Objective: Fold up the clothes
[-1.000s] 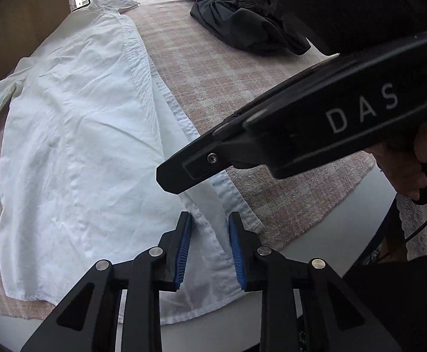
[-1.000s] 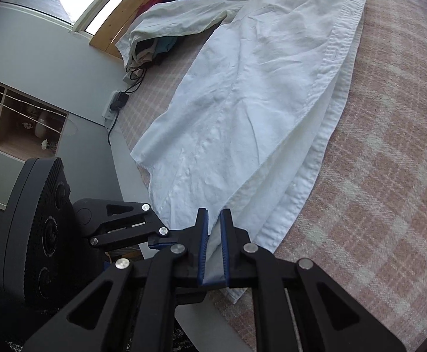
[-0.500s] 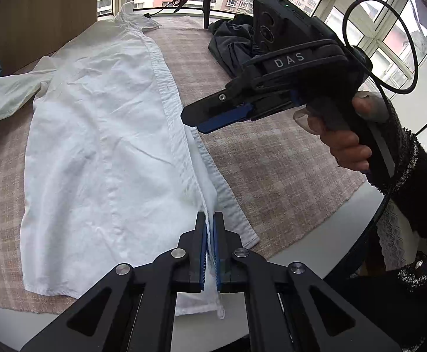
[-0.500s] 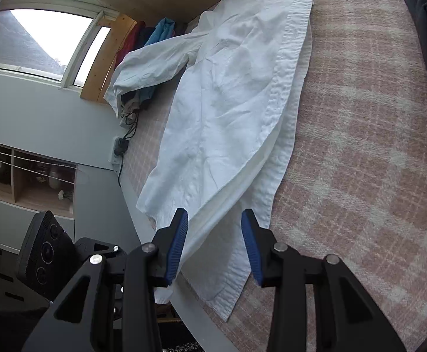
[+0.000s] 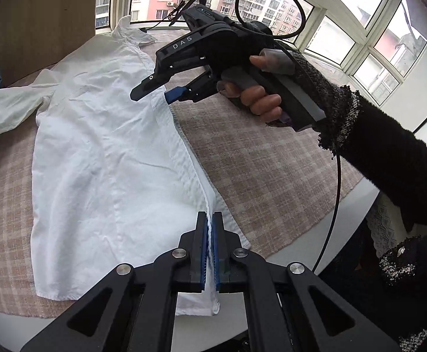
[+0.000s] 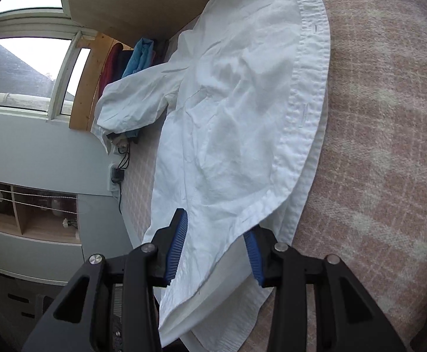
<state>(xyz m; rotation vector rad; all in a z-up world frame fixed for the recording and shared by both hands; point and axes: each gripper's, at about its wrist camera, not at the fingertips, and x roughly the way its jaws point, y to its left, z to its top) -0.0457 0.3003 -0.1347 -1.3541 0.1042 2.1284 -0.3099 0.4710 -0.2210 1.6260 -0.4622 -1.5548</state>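
Left hand-held gripper (image 5: 210,248) is clamped on the white shirt's (image 5: 101,158) near hem corner.

Right hand-held gripper (image 6: 216,249), its jaws apart after just opening and nothing gripped, is held above the button placket (image 5: 181,149), whose long axis runs from near to far. The shirt is spread, wrinkled, on the checked bench (image 5: 272,176).

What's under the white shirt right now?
The white shirt lies on a pink plaid cloth, which shows on both sides. Whatever the shirt's body covers is hidden. Its near placket is pinched in the left gripper.
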